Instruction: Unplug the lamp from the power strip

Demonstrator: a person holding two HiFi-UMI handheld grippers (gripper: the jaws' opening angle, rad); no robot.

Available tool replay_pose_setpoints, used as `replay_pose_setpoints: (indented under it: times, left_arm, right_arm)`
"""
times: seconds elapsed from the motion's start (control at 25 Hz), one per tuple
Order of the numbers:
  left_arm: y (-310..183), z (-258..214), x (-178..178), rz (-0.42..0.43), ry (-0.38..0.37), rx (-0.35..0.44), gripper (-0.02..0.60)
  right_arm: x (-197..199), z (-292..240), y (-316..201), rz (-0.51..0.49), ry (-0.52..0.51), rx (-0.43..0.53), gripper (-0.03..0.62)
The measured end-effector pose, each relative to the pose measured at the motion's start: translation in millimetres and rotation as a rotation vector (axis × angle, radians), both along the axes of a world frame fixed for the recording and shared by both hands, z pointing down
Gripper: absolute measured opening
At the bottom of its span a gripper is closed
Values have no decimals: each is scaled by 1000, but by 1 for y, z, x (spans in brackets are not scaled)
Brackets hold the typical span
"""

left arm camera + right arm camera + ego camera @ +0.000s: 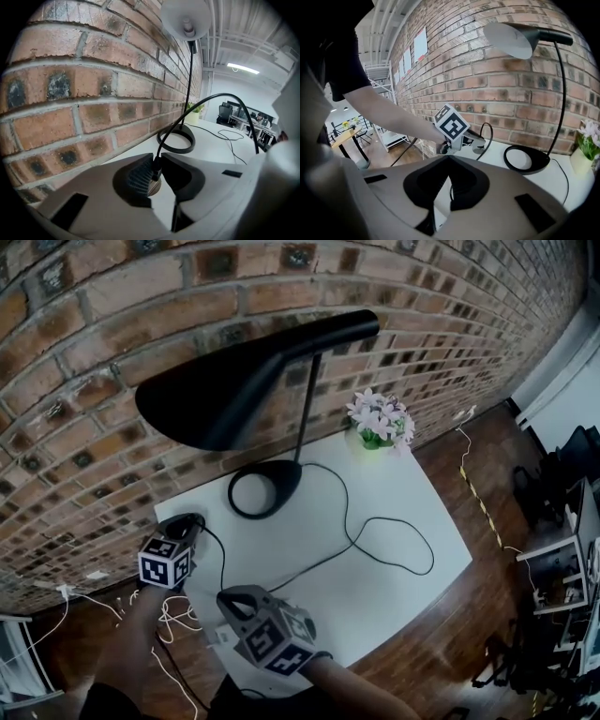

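Well: left claw on the lamp's plug, right claw shut and empty

At the table's (394,601) left edge, close to the brick wall (94,352), I have the left gripper (185,524) pinching the black plug (154,168). Its ribbed pads press on both sides of the plug, and the cord (216,94) arcs up out of the jaws. Just right of it and nearer me is the right gripper (449,158). Its jaw tips meet with nothing pinched between them. A white surface shows through the gap under the tips, but I cannot tell whether that is the power strip. Further right the black lamp (253,381) stands upright, its ring base (265,488) flat on the table and its cord looping loosely across the white top. At the far right corner a small pot (372,441) holds pale pink flowers (380,416), well apart from both claws.
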State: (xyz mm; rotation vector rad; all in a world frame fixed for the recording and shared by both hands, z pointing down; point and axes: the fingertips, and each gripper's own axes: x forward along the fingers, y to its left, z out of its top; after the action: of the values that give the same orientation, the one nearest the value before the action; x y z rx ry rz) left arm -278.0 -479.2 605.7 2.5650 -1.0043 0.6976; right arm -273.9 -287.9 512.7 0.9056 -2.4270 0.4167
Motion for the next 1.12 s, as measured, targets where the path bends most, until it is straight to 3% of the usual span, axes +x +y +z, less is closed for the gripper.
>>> replay_pose_setpoints:
  times: [0.44, 1.12]
  left_arm:
    - [-2, 26, -3, 39, -68, -36, 61]
    - [2, 34, -5, 46, -98, -38, 109]
  right_arm:
    - [1, 13, -4, -31, 33, -36, -5]
    - [2, 11, 8, -42, 36, -33, -4]
